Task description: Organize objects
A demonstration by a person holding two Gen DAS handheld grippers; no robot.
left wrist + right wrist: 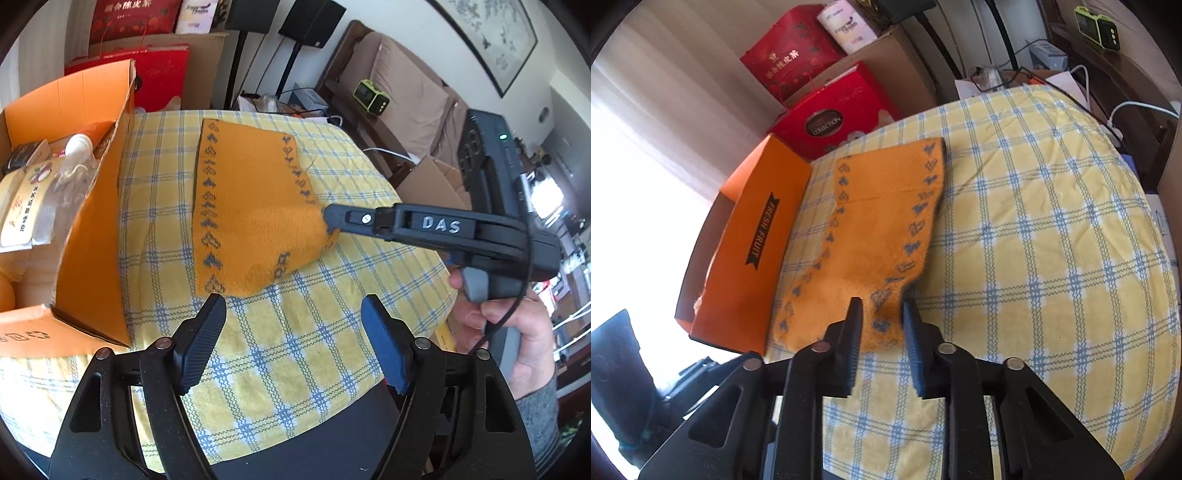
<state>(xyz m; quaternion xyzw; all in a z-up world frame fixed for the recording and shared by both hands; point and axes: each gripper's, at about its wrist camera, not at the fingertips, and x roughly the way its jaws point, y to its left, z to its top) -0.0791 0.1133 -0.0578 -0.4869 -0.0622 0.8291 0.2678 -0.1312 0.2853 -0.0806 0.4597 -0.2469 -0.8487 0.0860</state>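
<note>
An orange towel (251,206) with blue patterned borders lies folded on the yellow checked tablecloth (295,350). My right gripper (882,310) is shut on the towel (882,221) at its near right corner, and the cloth humps up there. The left wrist view shows that gripper (332,221) from the side, biting the towel's right edge, with a hand (517,325) on its handle. My left gripper (291,306) stands open with nothing between its fingers. Its left fingertip is just short of the towel's near corner.
An open orange cardboard box (92,221) marked "FRESH FRUIT" (757,229) sits against the towel's left side and holds packets and a white bottle (79,144). Red gift boxes (831,114) stand behind the table. A black device (491,158) and a sofa lie to the right.
</note>
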